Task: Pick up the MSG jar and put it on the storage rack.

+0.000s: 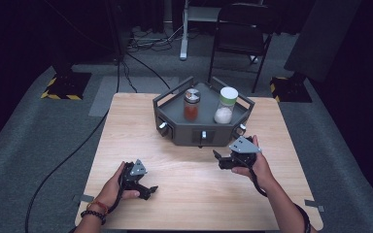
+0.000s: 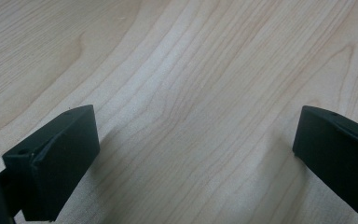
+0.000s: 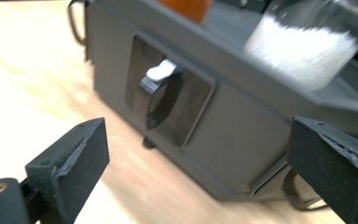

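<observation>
Two tongs, both spread with nothing between the jaws. My right tongs (image 1: 217, 156) hover just in front of the grey tray (image 1: 167, 124), aimed at the small knob (image 3: 161, 71) recessed in its front wall; the knob is blurred in the right gripper view, its pale tip pointing up and away, its long axis tilted. The tray's far corners are cut off there, and both jars lose their tops. On the tray stand a jar of orange powder (image 1: 191, 104) and, beside it, a jar of white grains (image 1: 225, 108), both upright. My left tongs (image 1: 151, 189) rest low over the bare wooden surface (image 1: 126, 131), well away from the tray.
</observation>
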Motion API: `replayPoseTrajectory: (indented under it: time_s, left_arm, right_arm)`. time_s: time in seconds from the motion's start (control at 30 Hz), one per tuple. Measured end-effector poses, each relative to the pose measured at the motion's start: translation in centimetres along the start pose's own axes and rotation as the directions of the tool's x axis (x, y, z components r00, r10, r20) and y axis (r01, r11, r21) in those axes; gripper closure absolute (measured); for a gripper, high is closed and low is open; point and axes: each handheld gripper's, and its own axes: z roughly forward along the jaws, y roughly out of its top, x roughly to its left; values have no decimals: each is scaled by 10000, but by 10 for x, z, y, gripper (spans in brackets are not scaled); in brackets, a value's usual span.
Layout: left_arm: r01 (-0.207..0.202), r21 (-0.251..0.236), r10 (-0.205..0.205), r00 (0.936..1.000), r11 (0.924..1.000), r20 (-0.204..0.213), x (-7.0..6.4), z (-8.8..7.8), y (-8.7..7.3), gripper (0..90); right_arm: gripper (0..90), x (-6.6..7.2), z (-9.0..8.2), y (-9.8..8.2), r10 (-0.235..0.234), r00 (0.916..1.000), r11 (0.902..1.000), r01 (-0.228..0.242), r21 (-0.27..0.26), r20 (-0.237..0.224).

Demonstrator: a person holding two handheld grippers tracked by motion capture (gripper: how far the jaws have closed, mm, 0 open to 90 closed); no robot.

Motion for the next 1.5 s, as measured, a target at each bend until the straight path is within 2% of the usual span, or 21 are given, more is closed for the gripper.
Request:
replayPoseTrajectory:
  time_s: [0.13,0.27,0.37,0.73,1.2,1.33,1.5]
  left_arm:
    - [1,-1,-1,10000,10000,-1,0,0,0,2]
    - [8,-7,-8,10000,10000,-3,0,0,0,2]
    - [8,-3,-8,10000,10000,1,0,0,0,2]
    - [22,-12,-22,10000,10000,-4,0,0,0,2]
    - [22,-11,-22,10000,10000,-5,0,0,0,2]
    - [21,-12,-21,10000,10000,-6,0,0,0,2]
    - [25,-14,-25,10000,10000,-6,0,0,0,2]
  right_arm:
    - [56,2,-3,-7,-166,9998,9997,168,163,-144]
    - [45,4,-4,-14,-119,9998,9994,125,336,-162]
    - [45,3,-6,-17,-12,9993,9983,32,573,-363]
    - [44,6,-15,-29,-430,9964,9915,515,1195,-727]
    - [38,-9,-27,-49,-243,9920,9811,474,1878,-1236]
    - [38,-12,-30,-53,-205,9918,9778,462,2044,-1261]
    - [38,-21,-34,-61,139,9897,9758,177,2179,-1426]
